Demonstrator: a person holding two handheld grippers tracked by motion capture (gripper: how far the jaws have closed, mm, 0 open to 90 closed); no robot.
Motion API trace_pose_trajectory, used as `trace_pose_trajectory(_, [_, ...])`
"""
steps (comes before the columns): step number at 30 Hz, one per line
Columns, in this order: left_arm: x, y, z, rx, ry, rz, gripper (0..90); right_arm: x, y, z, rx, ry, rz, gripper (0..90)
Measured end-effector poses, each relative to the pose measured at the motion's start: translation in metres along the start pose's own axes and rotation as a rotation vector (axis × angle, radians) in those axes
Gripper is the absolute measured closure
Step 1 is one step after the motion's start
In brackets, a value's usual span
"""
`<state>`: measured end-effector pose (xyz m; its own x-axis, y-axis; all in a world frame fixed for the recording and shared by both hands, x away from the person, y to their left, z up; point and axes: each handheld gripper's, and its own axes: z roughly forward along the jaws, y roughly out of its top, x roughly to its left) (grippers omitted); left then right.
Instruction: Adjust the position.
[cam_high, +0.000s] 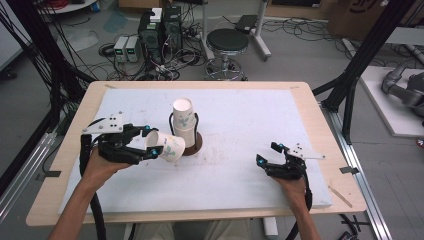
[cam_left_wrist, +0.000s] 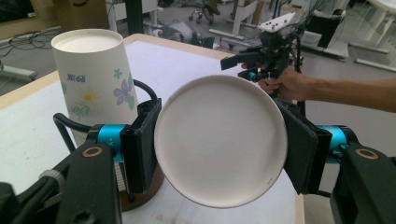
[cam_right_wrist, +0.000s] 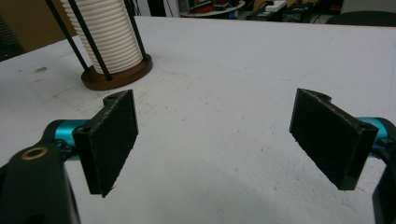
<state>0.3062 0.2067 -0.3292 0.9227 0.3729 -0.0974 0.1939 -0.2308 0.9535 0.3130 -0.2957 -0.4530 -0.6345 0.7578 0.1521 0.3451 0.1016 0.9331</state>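
Left gripper (cam_high: 152, 141) clamps a flower-printed white paper cup (cam_high: 166, 145) sideways, just beside the wooden-based cup stack (cam_high: 184, 124) — right gripper (cam_high: 267, 153), jaws apart, sits well clear over bare white table (cam_high: 240, 120).

text: none legible | cup stack (cam_left_wrist: 93, 84): small blue print beside flowers, too blurred to read

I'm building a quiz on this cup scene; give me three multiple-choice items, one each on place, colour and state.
1. Where is the cup stack?
A. in a dark-based holder mid-table
B. on the stool
C. at the table's right edge

2. What colour is the mat?
A. green
B. white
C. red

3. How is the left hand-held gripper?
A. open, empty
B. shut on a paper cup
C. lying on the table

Key: 1 A, rods and round base hold it; 2 B, plainly white; 3 B, both pads press the cup's sides.
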Motion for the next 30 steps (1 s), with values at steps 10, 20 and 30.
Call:
trace_pose_trajectory(10, [0.004, -0.01, 0.002, -0.053, -0.026, -0.019, 36.8, 0.003, 0.01, -0.002, -0.003, 0.064, -0.016, 15.7])
trace_pose_trajectory(20, [0.004, -0.013, 0.008, -0.047, -0.048, -0.013, 36.8, 0.018, 0.031, 0.002, -0.015, 0.143, -0.065, 15.7])
trace_pose_trajectory(30, [-0.001, -0.014, 0.017, -0.056, -0.07, -0.01, 36.8, 0.028, 0.049, 0.007, -0.012, 0.203, -0.094, 15.7])
